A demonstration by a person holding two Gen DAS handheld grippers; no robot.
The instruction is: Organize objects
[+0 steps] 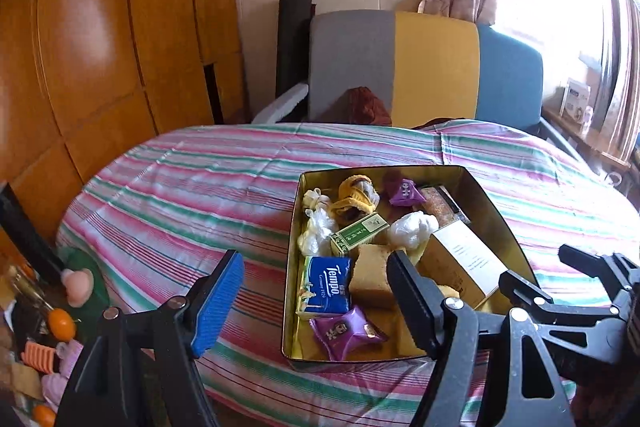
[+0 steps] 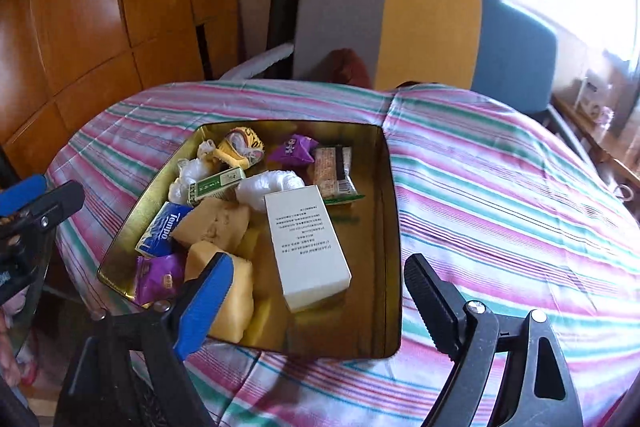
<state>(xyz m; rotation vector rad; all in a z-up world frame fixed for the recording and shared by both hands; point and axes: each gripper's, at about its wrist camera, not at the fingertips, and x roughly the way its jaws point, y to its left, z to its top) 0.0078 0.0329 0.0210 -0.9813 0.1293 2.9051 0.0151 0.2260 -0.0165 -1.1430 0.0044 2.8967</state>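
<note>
A gold tin (image 1: 494,203) (image 2: 394,211) sits on the striped cloth and holds several items: a blue Tempo tissue pack (image 1: 326,285) (image 2: 162,229), purple snack packets (image 1: 346,331) (image 2: 158,277), a white box (image 1: 466,259) (image 2: 306,247), a green box (image 1: 358,233) (image 2: 216,185), yellow sponges (image 2: 214,223) and a yellow plush (image 2: 240,147). My left gripper (image 1: 316,299) is open and empty above the tin's near left edge. My right gripper (image 2: 320,299) is open and empty above the tin's near edge. It also shows at the right in the left wrist view (image 1: 568,275).
The striped cloth (image 1: 192,195) (image 2: 500,187) covers a rounded table. A grey, yellow and blue chair (image 1: 432,67) (image 2: 428,31) stands behind it. Wooden panels (image 1: 100,47) are at the left. Small toys and orange objects (image 1: 60,325) lie low at the left.
</note>
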